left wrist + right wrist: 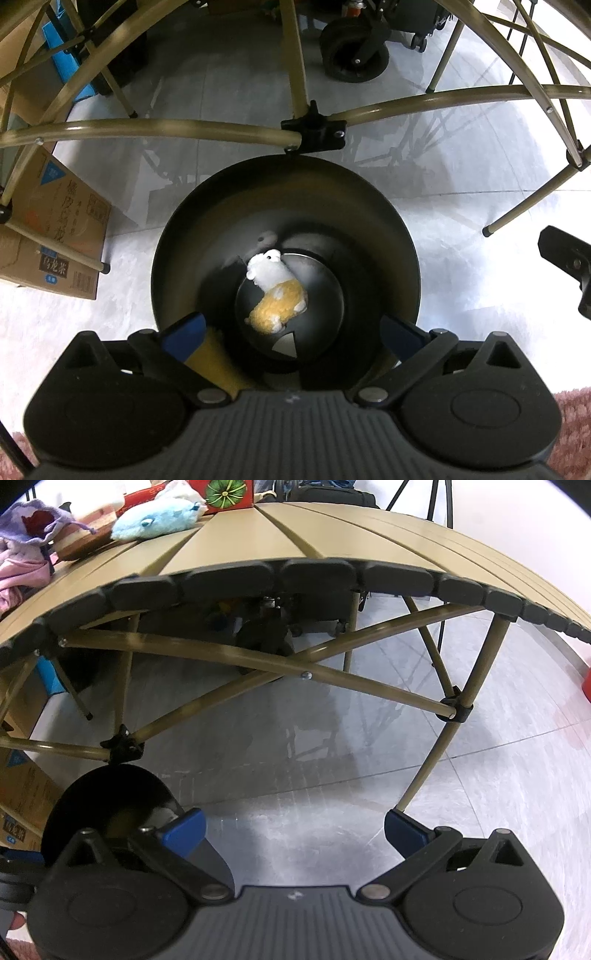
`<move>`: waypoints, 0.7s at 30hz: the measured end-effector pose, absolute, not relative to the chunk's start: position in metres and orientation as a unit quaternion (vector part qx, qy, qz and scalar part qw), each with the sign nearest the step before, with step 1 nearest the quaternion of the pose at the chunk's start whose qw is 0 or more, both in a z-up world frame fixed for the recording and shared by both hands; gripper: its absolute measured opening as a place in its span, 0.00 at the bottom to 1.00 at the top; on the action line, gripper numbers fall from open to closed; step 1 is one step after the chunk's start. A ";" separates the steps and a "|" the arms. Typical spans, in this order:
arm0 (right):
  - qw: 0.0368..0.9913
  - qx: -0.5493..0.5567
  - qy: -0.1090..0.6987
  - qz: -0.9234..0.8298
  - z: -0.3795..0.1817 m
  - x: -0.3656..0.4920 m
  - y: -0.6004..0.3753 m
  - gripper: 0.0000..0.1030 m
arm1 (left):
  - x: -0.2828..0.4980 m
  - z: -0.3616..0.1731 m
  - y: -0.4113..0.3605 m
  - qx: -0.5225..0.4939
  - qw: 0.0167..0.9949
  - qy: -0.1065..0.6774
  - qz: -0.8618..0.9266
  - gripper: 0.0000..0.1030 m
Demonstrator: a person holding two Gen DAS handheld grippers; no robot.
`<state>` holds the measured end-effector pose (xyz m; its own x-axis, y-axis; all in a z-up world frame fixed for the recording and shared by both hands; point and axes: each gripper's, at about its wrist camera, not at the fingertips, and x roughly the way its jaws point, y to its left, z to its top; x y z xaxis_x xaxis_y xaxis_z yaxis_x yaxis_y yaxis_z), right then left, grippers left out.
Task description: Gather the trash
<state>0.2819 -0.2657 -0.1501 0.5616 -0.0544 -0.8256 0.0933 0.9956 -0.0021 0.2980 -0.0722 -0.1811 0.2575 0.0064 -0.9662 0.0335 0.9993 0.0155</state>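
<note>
In the left wrist view we see a cardboard box (55, 236) at the left edge, standing on the pale tiled floor (461, 258) under tan folding legs (155, 131). At the centre a black bin (286, 236) opens toward us, and a white-and-yellow plush toy (275, 293) lies on its bottom, touching neither wall. Our left gripper (291, 330) hangs over the near rim with its jaws spread wide and nothing between them; the blue pads (184, 332) sit at either side of the bin's mouth. A black wheel (352, 50) stands in the upper middle of the frame beyond the legs. At the right edge a black part of the other gripper pokes in, and a patch of pink rug (574, 424) shows in the lower right corner.

In the right wrist view a purple cloth (33, 520) and a pale blue plush (159, 518) lie at the upper left on the tan slatted desk (332, 535), with a red box (227, 494) just right of the plush. The bin (110, 794) shows at the lower left, partly hidden behind our right gripper (295, 829). Its jaws are also spread, holding nothing, over bare floor (480, 794). The desk's crossed legs (303, 674) fill the middle of the frame.
</note>
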 end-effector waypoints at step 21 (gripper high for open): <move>0.902 0.030 0.431 -0.003 -0.108 0.245 -0.255 1.00 | 0.243 -0.110 -0.058 0.024 0.852 0.523 -0.002 1.00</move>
<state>0.2451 -0.2545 -0.1076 0.6280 0.0210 -0.7779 0.0311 0.9982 0.0520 0.2430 -0.0579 -0.1103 0.4529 0.0214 -0.8913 0.0286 0.9989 0.0385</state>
